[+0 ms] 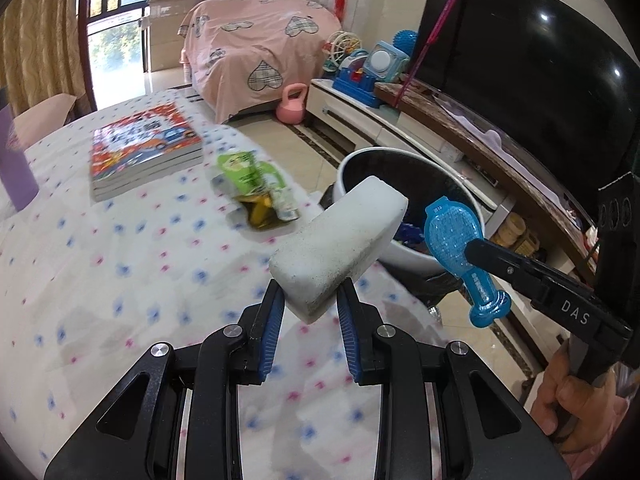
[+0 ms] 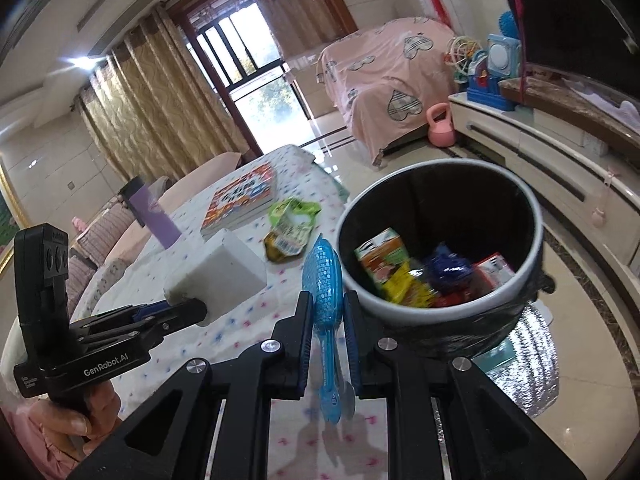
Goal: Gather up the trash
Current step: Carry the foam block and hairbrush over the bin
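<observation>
**Two loads lifted, bin just ahead and to the right**

Nearest the left wrist camera, the left gripper [image 1: 310, 300] is clamped on the near end of a white foam block [image 1: 340, 246]. The block's long axis runs away from the jaws, up and to the right, so its far end already reaches toward the rim of the trash bin [image 1: 400, 250]. In the right wrist view the right gripper [image 2: 326, 312] is closed on a blue plastic brush [image 2: 322, 280], gripped low on the head where it narrows to the handle. The brush stands nearly along the gripper's own line, head forward, handle tail hanging back between the fingers.

The bin sits on the floor just beyond the edge of the dotted tablecloth [image 1: 120, 264], ahead and to the right of both grippers. It already holds cartons and wrappers. The right gripper looks the nearer of the two: the brush head is just beside the rim, while the block must still cross the table edge.

Farther back on the cloth lies a green snack wrapper [image 1: 256, 184], not yet collected, then a stack of books [image 1: 144, 148].
</observation>
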Available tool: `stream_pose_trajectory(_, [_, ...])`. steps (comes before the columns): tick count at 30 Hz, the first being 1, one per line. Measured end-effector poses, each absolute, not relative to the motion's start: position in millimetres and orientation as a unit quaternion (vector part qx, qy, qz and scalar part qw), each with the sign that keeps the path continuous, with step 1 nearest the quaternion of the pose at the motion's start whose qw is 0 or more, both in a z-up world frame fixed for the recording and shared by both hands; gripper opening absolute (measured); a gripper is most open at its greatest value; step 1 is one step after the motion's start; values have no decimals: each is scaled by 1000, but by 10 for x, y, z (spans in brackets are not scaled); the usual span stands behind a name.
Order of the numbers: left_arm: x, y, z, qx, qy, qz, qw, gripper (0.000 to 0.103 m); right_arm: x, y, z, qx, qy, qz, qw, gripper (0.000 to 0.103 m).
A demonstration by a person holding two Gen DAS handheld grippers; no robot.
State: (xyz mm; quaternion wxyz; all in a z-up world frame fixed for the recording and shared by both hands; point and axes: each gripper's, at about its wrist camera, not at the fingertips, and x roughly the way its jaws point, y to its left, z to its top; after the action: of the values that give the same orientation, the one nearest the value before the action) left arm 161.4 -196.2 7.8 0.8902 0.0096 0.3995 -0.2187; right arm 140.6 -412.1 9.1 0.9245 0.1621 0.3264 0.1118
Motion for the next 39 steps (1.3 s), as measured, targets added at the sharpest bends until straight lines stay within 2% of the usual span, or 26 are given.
stream_pose_trajectory(21, [1909,-2712,144,46,397,-251,882,26,1698,-4833,213,165,310,54,935,15])
stream_pose_trajectory(39, [2190,-3062,98,83,412,-247,873,26,1985,-4971,159,162,330,40,929,15])
